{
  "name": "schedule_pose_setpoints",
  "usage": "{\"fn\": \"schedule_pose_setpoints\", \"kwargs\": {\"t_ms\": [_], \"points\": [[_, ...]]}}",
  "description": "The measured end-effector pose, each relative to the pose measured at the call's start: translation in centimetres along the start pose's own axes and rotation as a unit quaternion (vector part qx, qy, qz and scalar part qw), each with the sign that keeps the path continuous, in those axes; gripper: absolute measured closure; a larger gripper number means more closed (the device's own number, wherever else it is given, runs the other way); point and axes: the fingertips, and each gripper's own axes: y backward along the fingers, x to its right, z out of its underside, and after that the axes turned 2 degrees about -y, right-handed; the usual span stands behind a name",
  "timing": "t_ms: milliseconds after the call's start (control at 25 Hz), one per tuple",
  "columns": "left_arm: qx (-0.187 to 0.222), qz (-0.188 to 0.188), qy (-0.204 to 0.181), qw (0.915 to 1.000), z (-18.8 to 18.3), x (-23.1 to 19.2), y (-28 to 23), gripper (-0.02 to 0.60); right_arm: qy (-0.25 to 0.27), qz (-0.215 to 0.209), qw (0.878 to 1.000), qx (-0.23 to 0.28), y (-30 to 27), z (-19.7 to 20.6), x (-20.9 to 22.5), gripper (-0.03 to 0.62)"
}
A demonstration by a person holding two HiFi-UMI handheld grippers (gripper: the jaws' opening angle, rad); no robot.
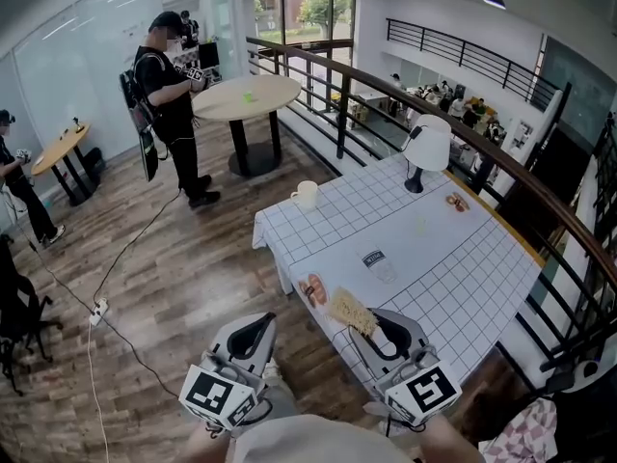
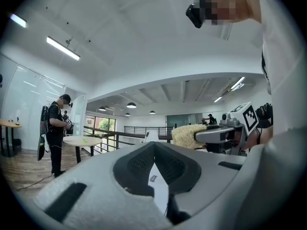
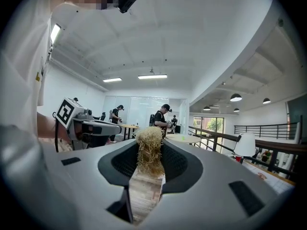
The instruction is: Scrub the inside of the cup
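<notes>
Mezzanine table (image 1: 434,258): your left gripper (image 1: 260,324) hangs closed, empty; the cup (image 1: 306,195) stands unheld at the far corner; your right gripper (image 1: 374,324) clamps the scrubber (image 1: 352,312). Scrubbing unbraced could topple the cup.

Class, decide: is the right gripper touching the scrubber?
Touching. In the right gripper view, the right gripper has its jaws shut on the scrubber.

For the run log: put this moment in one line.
right claw: shut on scrubber | left claw: shut, empty | cup: on table, away from both
</notes>
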Motion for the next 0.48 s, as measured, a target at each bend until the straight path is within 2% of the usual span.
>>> {"fn": "schedule_pose_setpoints", "kwargs": {"t_ms": [200, 480], "points": [[0.016, 0.004, -0.027, 0.9995, -0.2, -1.2, -1.5, 0.569, 0.006, 0.001, 1.0, -0.003, -2.0, 0.9, 0.5, 0.473], [0.005, 0.007, -0.016, 0.9998, 2.0, -5.7, -4.2, 0.568, -0.005, -0.013, 1.0, -0.004, -6.5, 1.5, 2.1, 0.471]]}}
